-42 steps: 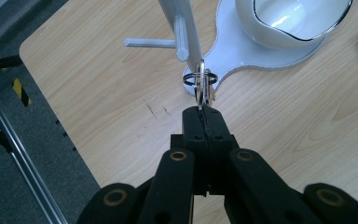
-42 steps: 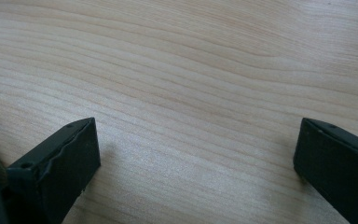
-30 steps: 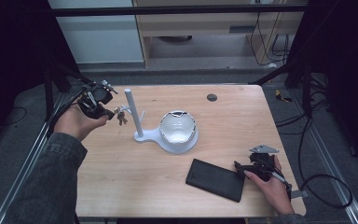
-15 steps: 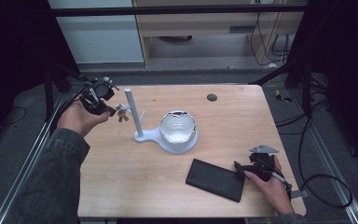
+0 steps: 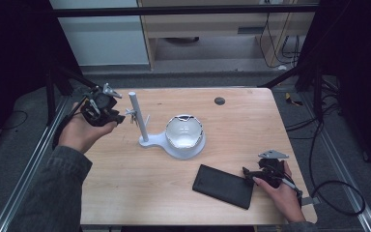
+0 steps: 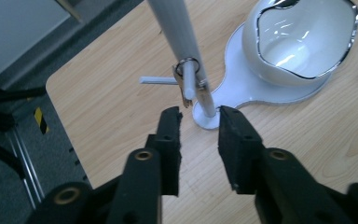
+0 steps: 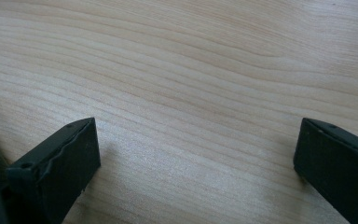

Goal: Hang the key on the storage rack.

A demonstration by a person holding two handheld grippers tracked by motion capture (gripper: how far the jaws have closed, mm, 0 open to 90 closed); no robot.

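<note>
Surface [image 5: 125, 193] carries a white stand [image 5: 145, 137] near its left rear corner, post upright so a key ring [image 6: 189, 65] can hang on a side peg. Left gripper [image 6: 200, 128] faces it from the left edge, jaws just opened, nothing between them. Right gripper [image 5: 249, 174] rests near the front right corner, jaws wide, beside a black case [image 5: 223, 186].

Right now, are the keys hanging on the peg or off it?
On. The keys' ring loops around a peg of the white stand; the left gripper has just opened.
</note>
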